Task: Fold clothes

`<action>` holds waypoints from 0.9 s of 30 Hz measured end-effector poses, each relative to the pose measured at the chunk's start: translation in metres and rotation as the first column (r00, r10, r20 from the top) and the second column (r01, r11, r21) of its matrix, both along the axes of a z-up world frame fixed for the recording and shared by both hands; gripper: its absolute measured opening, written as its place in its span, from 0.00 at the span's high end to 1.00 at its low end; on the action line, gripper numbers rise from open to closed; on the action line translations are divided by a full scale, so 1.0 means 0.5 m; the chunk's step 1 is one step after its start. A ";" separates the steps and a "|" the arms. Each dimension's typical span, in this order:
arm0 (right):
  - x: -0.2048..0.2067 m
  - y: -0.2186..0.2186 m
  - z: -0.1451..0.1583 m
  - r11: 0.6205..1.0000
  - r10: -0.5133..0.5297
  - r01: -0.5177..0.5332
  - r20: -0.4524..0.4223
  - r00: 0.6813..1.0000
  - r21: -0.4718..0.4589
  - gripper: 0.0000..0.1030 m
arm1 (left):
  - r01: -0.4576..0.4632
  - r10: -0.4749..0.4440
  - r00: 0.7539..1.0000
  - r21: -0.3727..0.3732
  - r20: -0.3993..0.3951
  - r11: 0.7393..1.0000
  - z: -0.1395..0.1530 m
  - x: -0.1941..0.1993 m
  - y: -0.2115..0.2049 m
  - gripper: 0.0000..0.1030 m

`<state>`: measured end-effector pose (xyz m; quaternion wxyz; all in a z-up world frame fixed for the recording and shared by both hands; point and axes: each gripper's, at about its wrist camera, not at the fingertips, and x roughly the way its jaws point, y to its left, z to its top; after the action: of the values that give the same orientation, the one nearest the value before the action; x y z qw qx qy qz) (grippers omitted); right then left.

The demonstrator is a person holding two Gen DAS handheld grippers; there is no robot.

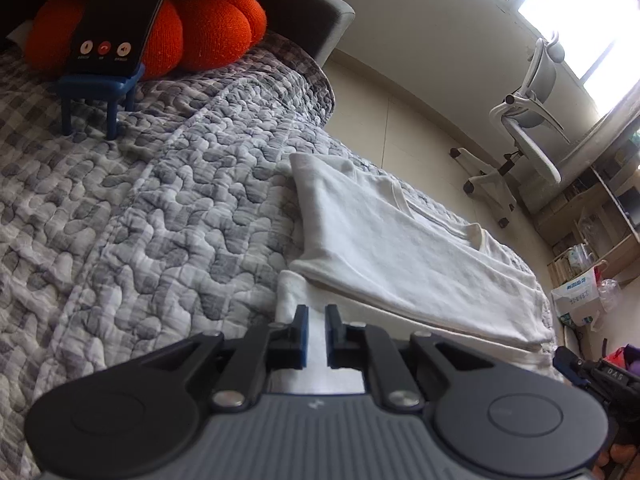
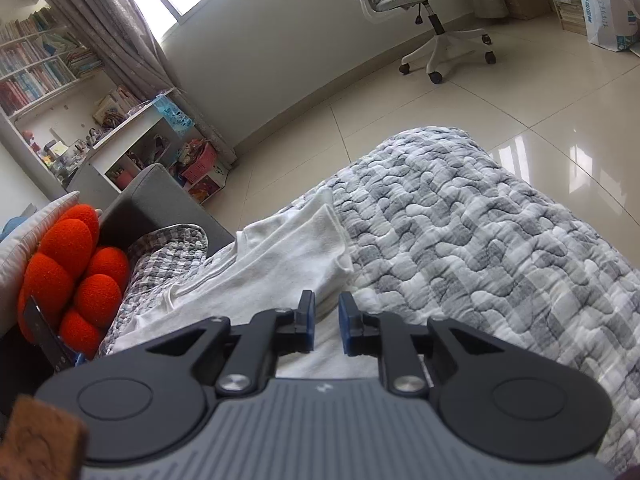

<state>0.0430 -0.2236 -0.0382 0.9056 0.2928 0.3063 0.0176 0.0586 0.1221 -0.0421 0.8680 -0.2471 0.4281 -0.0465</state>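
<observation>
White shirt point(image 1: 400, 248) fabric lies on a grey patterned quilt point(image 1: 140, 220) that covers a sofa, and it sits right under both grippers. In the left wrist view, the left gripper point(image 1: 316, 332) hovers over the near edge of the cloth with its 2 blue-padded fingers point(image 1: 303, 332) a narrow gap apart; white fabric shows through the gap, and I cannot tell whether any of it is pinched. Just beyond, the shirt is folded over itself into a long band, with a ribbed collar edge showing on its far side. At the right border of that view, the right gripper point(image 1: 592, 376) appears partly. In the right wrist view, the right gripper point(image 2: 326, 324) is likewise low over the shirt point(image 2: 280, 256), fingers point(image 2: 345, 328) slightly parted with cloth visible between them; grip cannot be told. A sleeve point(image 2: 296, 224) spreads ahead toward the quilt's point(image 2: 480, 240) edge. Farther off on the left, an orange cushion point(image 1: 192, 28) leans against the grey armrest point(image 1: 308, 12), with a phone point(image 1: 116, 24) propped on a small blue stand point(image 1: 96, 88) in front of it. Beyond the sofa are the tiled floor point(image 2: 520, 100), a white office chair point(image 2: 420, 4), a bookshelf point(image 2: 36, 64) and a bright window point(image 1: 568, 4).
</observation>
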 end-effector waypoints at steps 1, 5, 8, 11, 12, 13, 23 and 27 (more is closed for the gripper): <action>-0.002 0.007 0.005 1.000 0.025 -0.025 0.001 1.000 -0.002 0.76 | 0.001 -0.001 1.000 -0.023 -0.017 1.000 0.003 -0.007 0.010 0.87; -0.014 0.053 0.025 0.991 0.136 -0.136 0.007 0.991 -0.015 0.59 | 0.047 -0.050 0.996 -0.047 -0.071 0.998 0.017 -0.045 0.034 0.65; -0.030 0.095 0.042 0.970 0.238 -0.238 0.006 0.971 -0.050 0.59 | 0.143 -0.144 0.985 -0.025 -0.093 0.989 0.029 -0.076 0.039 0.61; -0.053 0.140 0.057 0.934 0.344 -0.343 -0.003 0.939 -0.104 0.59 | 0.225 -0.224 0.968 -0.011 -0.110 0.974 0.035 -0.096 0.037 0.60; -0.062 0.155 0.059 0.917 0.380 -0.378 -0.011 0.925 -0.128 0.59 | 0.251 -0.250 0.961 -0.006 -0.116 0.968 0.037 -0.101 0.035 0.60; -0.072 0.171 0.059 0.897 0.415 -0.413 -0.021 0.909 -0.155 0.59 | 0.278 -0.276 0.953 -0.002 -0.122 0.961 0.039 -0.106 0.032 0.60; -0.156 0.303 0.018 0.626 0.677 -0.672 -0.152 0.720 -0.396 0.59 | 0.444 -0.425 0.896 0.235 -0.128 0.865 0.038 -0.134 -0.016 0.59; -0.159 0.334 0.001 0.560 0.697 -0.691 -0.191 0.691 -0.457 0.59 | 0.487 -0.483 0.870 0.321 -0.096 0.812 0.041 -0.139 -0.044 0.59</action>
<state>-0.0366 -0.0567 -0.0377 0.8697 -0.0939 0.3847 0.2946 -0.0106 0.1002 -0.0218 0.8543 0.0213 0.4827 -0.1914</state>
